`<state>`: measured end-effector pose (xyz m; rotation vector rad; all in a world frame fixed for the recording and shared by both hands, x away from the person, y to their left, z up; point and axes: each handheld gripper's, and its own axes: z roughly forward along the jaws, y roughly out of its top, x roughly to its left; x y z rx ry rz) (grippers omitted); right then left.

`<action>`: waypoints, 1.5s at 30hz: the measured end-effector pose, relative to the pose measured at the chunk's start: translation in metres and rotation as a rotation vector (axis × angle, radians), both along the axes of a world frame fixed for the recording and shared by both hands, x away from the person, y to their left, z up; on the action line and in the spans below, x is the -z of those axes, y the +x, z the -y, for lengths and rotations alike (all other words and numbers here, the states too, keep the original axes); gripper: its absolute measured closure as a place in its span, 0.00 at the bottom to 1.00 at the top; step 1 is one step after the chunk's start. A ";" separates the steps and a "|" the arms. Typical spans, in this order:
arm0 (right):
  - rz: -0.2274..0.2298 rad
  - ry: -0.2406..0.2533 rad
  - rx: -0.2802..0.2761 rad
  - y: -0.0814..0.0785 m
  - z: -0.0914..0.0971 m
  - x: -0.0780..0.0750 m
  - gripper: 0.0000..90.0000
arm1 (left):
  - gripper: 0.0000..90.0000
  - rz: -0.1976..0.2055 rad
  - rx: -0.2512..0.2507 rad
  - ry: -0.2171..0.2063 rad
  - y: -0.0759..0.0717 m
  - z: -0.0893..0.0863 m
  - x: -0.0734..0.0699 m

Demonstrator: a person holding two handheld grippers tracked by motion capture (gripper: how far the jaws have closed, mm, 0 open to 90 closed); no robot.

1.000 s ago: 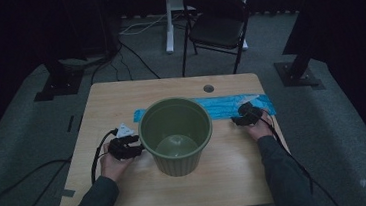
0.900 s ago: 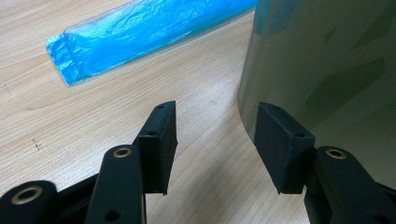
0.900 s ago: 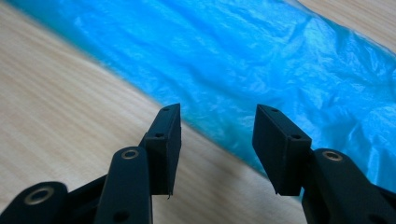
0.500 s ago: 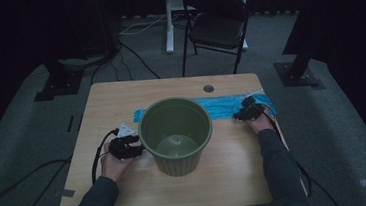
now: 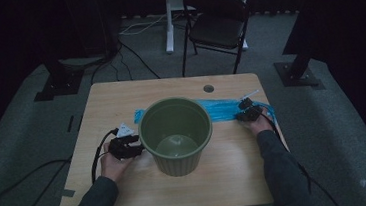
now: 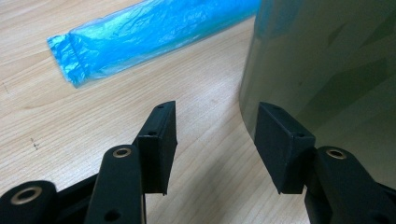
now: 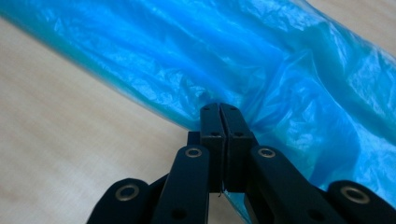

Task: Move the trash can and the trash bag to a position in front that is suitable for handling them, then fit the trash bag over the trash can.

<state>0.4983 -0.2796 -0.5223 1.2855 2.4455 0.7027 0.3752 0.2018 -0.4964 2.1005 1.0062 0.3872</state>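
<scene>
One long strip of crinkled blue plastic bag [image 5: 222, 110] lies flat across the far half of our pale wooden table [image 5: 120, 96], its middle hidden behind the ribbed green plastic bin [image 5: 176, 136] and its right end close to the table's right edge, where our right gripper [image 5: 248, 113] has just been closing and now pinches a fold of the film between jaws pressed together. Our left gripper [image 5: 134, 148] stands wide apart and holds nothing, one pad [image 6: 279, 144] just beside the bin's wall, with bare wood open toward the table's left edge. The left gripper view brings out the bag's cut left end [image 6: 74, 60], while the right gripper view [image 7: 219, 114] shows the wrinkled film at the pinch, too small to read from above.
</scene>
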 end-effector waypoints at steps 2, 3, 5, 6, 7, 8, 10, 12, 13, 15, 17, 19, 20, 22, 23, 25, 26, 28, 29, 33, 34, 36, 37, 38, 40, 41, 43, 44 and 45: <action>-0.003 0.010 -0.018 -0.012 -0.003 0.000 0.99 | 0.55 -0.001 -0.005 -0.005 0.000 -0.001 0.000; -0.005 0.014 -0.028 -0.016 -0.004 0.000 0.99 | 0.55 -0.001 -0.005 -0.004 0.000 -0.001 0.000; -0.011 0.020 -0.038 -0.021 -0.005 0.000 0.99 | 0.54 -0.002 -0.005 -0.002 0.000 0.000 0.000; -0.011 0.020 -0.038 -0.021 -0.005 0.000 0.99 | 0.55 -0.002 -0.005 -0.002 0.000 0.000 0.000; -0.012 0.021 -0.053 -0.028 -0.008 0.000 0.99 | 0.55 -0.003 -0.004 0.001 0.000 0.000 0.000; -0.023 0.027 -0.086 -0.043 -0.013 0.000 0.99 | 0.54 -0.002 -0.005 0.001 0.001 0.001 0.001; -0.023 0.023 -0.099 -0.048 -0.016 0.000 0.99 | 0.55 -0.003 -0.006 0.001 0.001 0.001 0.001; -0.035 0.011 -0.114 -0.059 -0.020 -0.001 0.99 | 0.55 -0.003 -0.006 -0.001 0.001 -0.001 0.001; -0.041 0.013 -0.124 -0.069 -0.023 -0.002 0.99 | 0.55 -0.002 -0.004 -0.004 0.001 -0.001 0.001; -0.054 0.021 -0.143 -0.080 -0.026 -0.002 0.99 | 0.55 -0.004 -0.004 -0.003 0.001 -0.001 0.001; -0.063 0.022 -0.152 -0.085 -0.028 -0.002 0.99 | 0.55 -0.004 -0.004 -0.003 0.001 0.000 0.001; -0.068 0.023 -0.162 -0.091 -0.030 -0.002 0.99 | 0.55 -0.004 -0.004 -0.003 0.001 0.000 0.001; -0.065 0.018 -0.193 -0.111 -0.036 -0.002 0.99 | 0.55 0.000 -0.002 -0.005 0.000 0.000 0.000; -0.064 0.019 -0.210 -0.121 -0.038 -0.002 0.99 | 0.55 -0.003 -0.002 -0.003 0.000 0.000 0.001; -0.066 0.024 -0.217 -0.125 -0.039 -0.002 0.99 | 0.55 -0.003 -0.002 -0.003 0.001 0.000 0.001; -0.069 0.025 -0.236 -0.134 -0.041 -0.002 0.99 | 0.55 -0.002 0.000 -0.003 0.001 0.001 0.001; -0.071 0.025 -0.246 -0.138 -0.042 -0.002 0.99 | 0.55 -0.002 -0.001 -0.004 0.001 0.001 0.001; -0.070 0.022 -0.256 -0.144 -0.043 -0.002 0.99 | 0.55 -0.002 -0.001 -0.004 0.001 0.002 0.001; -0.070 0.022 -0.256 -0.144 -0.043 -0.002 0.99 | 0.55 -0.002 -0.001 -0.004 0.001 0.002 0.001; -0.080 0.027 -0.281 -0.149 -0.044 -0.003 0.92 | 0.55 -0.001 -0.001 -0.004 0.000 0.002 0.001; -0.079 0.041 -0.286 -0.149 -0.044 -0.003 0.85 | 0.55 -0.001 -0.001 -0.004 0.000 0.002 0.001; -0.056 0.064 -0.298 -0.149 -0.045 -0.005 0.72 | 0.55 0.000 0.000 -0.005 0.000 0.001 0.001; -0.041 0.074 -0.300 -0.149 -0.045 -0.007 0.67 | 0.55 -0.001 -0.001 -0.004 0.000 0.001 0.001; -0.024 0.079 -0.298 -0.148 -0.045 -0.009 0.64 | 0.55 0.000 -0.002 -0.004 0.000 0.002 0.001; 0.009 0.074 -0.297 -0.145 -0.046 -0.013 0.57 | 0.55 -0.001 -0.002 -0.003 0.000 0.002 0.001; 0.009 0.074 -0.297 -0.145 -0.046 -0.013 0.57 | 0.55 -0.001 0.000 -0.001 0.001 0.002 0.001; 0.027 0.078 -0.293 -0.144 -0.047 -0.017 0.56 | 0.55 0.001 0.002 -0.001 0.001 0.003 0.001; 0.059 0.087 -0.289 -0.140 -0.048 -0.023 0.51 | 0.55 -0.001 0.004 0.000 0.001 0.003 0.001; 0.059 0.087 -0.289 -0.140 -0.048 -0.023 0.51 | 0.55 -0.001 0.004 0.000 0.001 0.003 0.001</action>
